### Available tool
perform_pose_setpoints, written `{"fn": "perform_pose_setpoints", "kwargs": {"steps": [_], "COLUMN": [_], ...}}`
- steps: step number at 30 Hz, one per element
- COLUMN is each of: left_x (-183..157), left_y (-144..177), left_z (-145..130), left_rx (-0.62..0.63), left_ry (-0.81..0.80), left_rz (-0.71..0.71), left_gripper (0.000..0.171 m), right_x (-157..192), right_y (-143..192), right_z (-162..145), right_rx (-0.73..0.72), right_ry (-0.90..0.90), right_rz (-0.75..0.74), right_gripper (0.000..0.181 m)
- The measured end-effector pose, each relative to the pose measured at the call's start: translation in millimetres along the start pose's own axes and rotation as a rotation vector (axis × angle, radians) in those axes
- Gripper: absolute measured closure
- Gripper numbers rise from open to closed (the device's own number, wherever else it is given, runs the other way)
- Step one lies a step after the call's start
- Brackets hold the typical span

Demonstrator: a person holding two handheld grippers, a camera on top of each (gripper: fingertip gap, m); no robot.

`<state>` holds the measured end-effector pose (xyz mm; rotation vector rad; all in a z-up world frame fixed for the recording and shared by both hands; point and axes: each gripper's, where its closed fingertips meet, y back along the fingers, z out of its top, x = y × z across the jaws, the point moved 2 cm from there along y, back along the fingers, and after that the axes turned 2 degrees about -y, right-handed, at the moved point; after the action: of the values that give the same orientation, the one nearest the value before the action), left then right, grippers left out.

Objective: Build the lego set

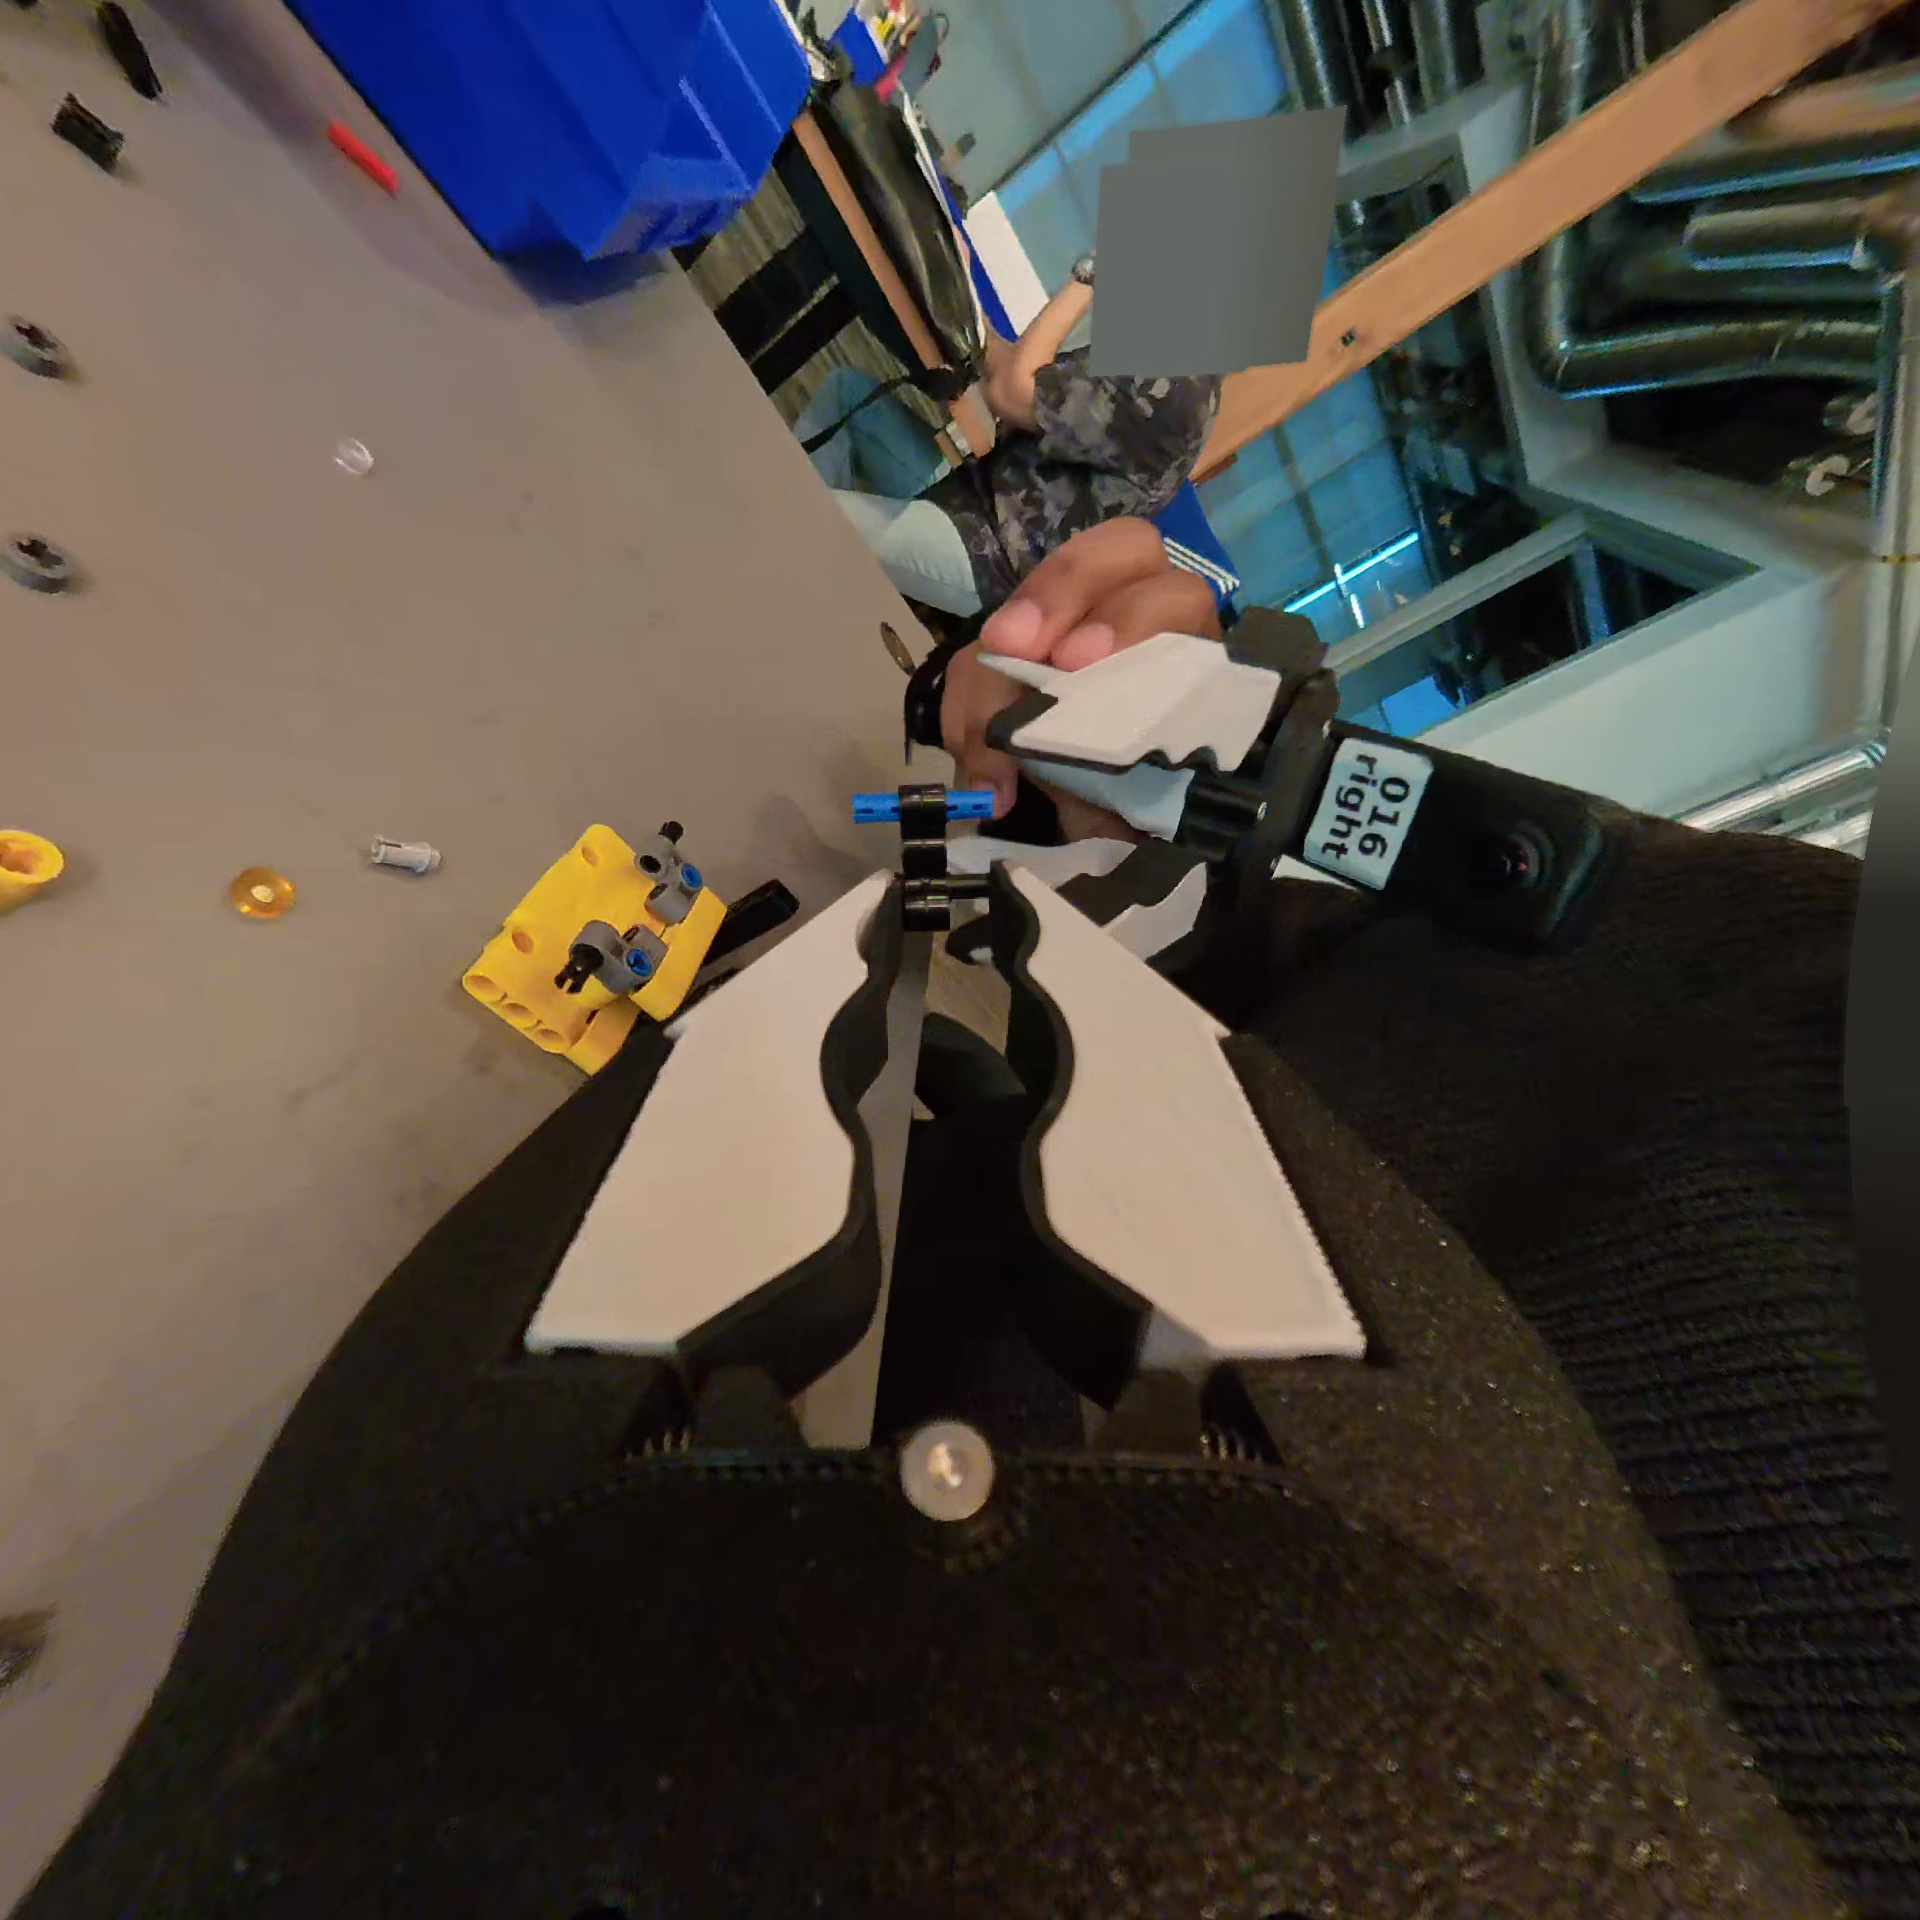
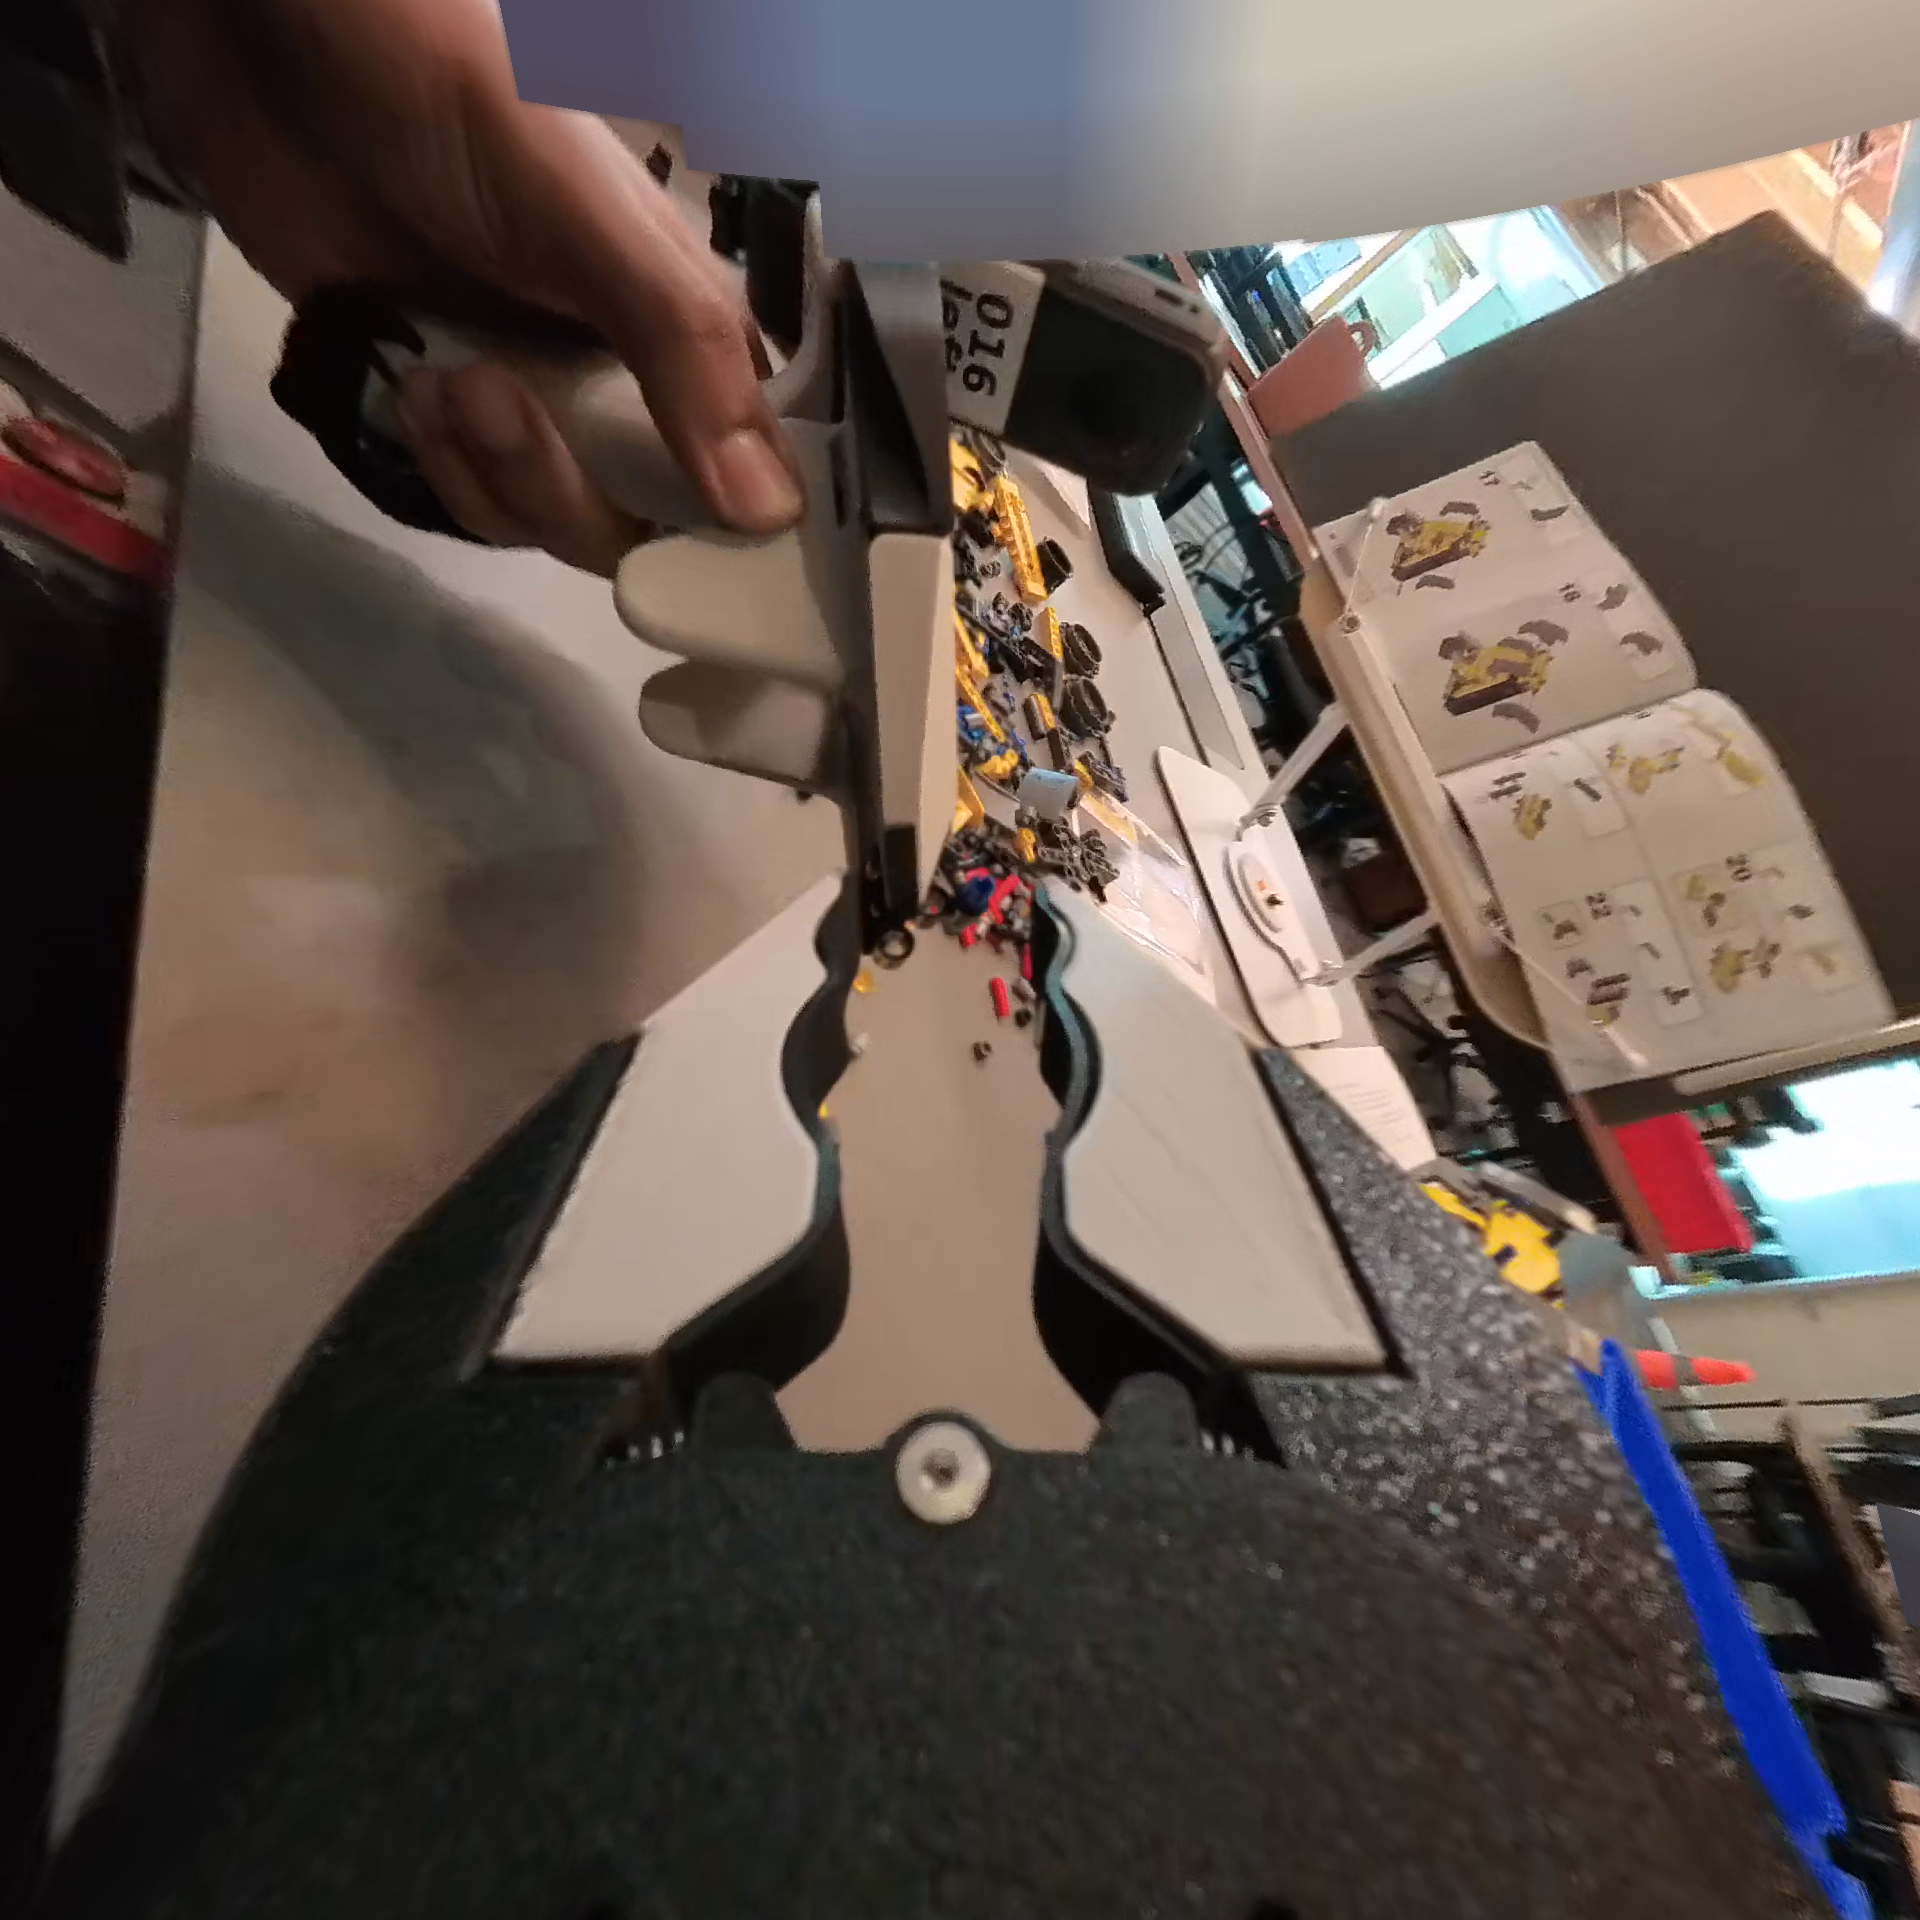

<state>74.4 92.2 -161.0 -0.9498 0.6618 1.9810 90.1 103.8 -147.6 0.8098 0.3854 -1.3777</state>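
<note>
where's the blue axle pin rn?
Left wrist view, centre: the blue axle pin runs through the top of a black connector pinched at the left tool tips, with the right tool just right of it.

yellow brick block (image 1: pixel 594 948) left of jaws; blue bin (image 1: pixel 582 114) far ahead-left; instruction booklet (image 2: pixel 1590 748) right of jaws.

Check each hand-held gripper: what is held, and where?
Left hand-held gripper pinches a black connector piece by its lower end, blue pin crossing its top. Right hand-held gripper is open, empty.
</note>
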Motion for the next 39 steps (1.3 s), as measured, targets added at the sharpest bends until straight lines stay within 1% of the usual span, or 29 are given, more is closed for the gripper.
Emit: {"fn": "perform_pose_setpoints", "kwargs": {"steps": [2, 5, 8, 10, 11, 13, 14, 17, 20, 23, 25, 28, 31, 36, 39], "left_x": [-0.6, -3.1, -5.2, -6.5, -4.9, 1.5, 5.3, 16.7, 28.7, 41.4, 44.1, 45.6, 47.1, 50.3, 50.6], "left_y": [-2.1, -1.4, -0.4, 1.0, 3.6, 11.9, 16.6, 26.0, 23.9, 18.3, 15.4, 13.4, 13.1, 9.6, 8.7], "left_z": [-6.0, -12.6, -22.4, -27.1, -27.8, -26.9, -25.9, -22.3, -23.2, -25.6, -26.4, -27.2, -27.7, -30.3, -31.0], "left_rx": [0.01, 0.002, 0.013, 0.01, 0.0, -0.027, -0.037, -0.032, 0.031, 0.099, 0.129, 0.145, 0.151, 0.185, 0.192], "left_ry": [0.0, -0.003, -0.053, -0.088, -0.108, -0.148, -0.165, -0.232, -0.3, -0.341, -0.346, -0.319, -0.29, -0.281, -0.283], "left_rz": [0.009, 0.026, 0.059, 0.08, 0.106, 0.173, 0.209, 0.304, 0.381, 0.451, 0.451, 0.425, 0.411, 0.413, 0.415], "left_gripper": [0.157, 0.157, 0.155, 0.131, 0.124, 0.114, 0.113, 0.114, 0.116, 0.129, 0.132, 0.136, 0.139, 0.141, 0.141], "right_x": [4.3, 13.9, 21.6, 19.5, 16.2, 8.0, 4.7, 0.4, 3.9, 11.2, 15.3, 20.2, 20.1, 16.4, 15.9], "right_y": [-0.7, 0.8, 2.4, 3.7, 5.0, 7.4, 8.0, 4.6, -3.9, -10.5, -13.2, -16.1, -17.4, -17.8, -16.9], "right_z": [-2.4, 1.9, 4.0, 2.0, -0.1, -6.8, -10.3, -18.1, -22.2, -30.3, -35.2, -41.8, -42.1, -34.4, -32.1], "right_rx": [0.021, 0.019, 0.034, 0.055, 0.067, 0.098, 0.11, 0.128, 0.122, 0.149, 0.174, 0.211, 0.221, 0.267, 0.332], "right_ry": [0.07, 0.132, 0.133, 0.088, 0.052, -0.041, -0.096, -0.247, -0.343, -0.424, -0.451, -0.452, -0.481, -0.452, -0.437], "right_rz": [-0.008, -0.001, 0.03, 0.025, 0.019, 0.024, 0.04, 0.127, 0.234, 0.345, 0.392, 0.431, 0.456, 0.469, 0.472], "right_gripper": [0.151, 0.158, 0.159, 0.159, 0.159, 0.159, 0.159, 0.158, 0.159, 0.159, 0.159, 0.159, 0.159, 0.159, 0.159]}}
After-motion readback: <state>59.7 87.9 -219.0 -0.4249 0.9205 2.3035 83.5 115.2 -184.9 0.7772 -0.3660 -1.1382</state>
